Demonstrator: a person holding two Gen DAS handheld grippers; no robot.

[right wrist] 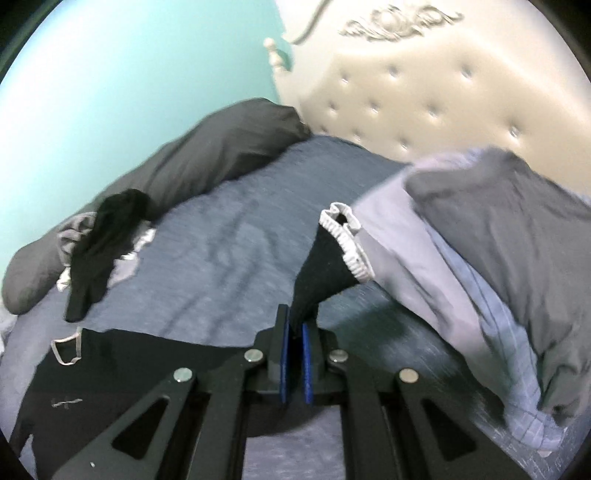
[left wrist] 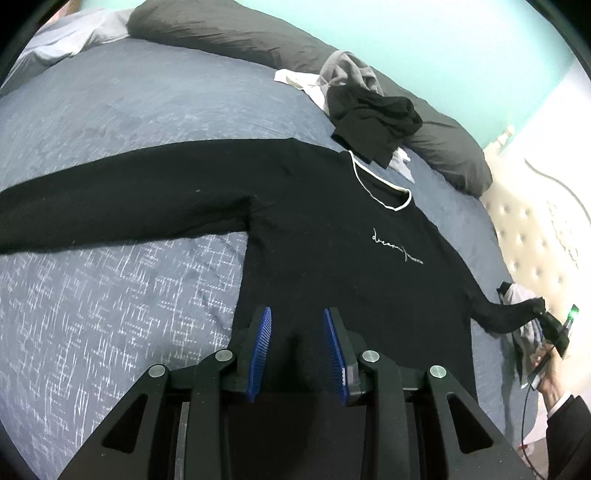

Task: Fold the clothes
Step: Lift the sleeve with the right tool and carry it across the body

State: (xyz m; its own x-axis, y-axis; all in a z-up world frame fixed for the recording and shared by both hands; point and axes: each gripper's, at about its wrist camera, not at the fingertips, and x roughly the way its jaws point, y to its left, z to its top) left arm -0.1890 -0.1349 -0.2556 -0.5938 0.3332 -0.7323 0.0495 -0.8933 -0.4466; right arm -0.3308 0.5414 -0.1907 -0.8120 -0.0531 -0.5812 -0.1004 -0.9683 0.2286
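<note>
A black long-sleeved sweater [left wrist: 317, 236] with a white neck trim and white chest lettering lies flat, front up, on the blue-grey bedspread [left wrist: 110, 288]. Its left sleeve stretches out to the left. My left gripper [left wrist: 297, 315] hovers open over the sweater's lower body, nothing between its blue pads. My right gripper [right wrist: 295, 326] is shut on the right sleeve [right wrist: 321, 269] near its white ribbed cuff and holds it lifted off the bed. In the left wrist view that gripper [left wrist: 543, 310] shows at the far right, held by a hand.
A heap of black, grey and white clothes [left wrist: 365, 107] lies by the long dark grey pillow [left wrist: 229, 33] at the wall. More pillows [right wrist: 498, 236] rest against the tufted cream headboard [right wrist: 436, 92]. A cable [left wrist: 526, 413] hangs by the hand.
</note>
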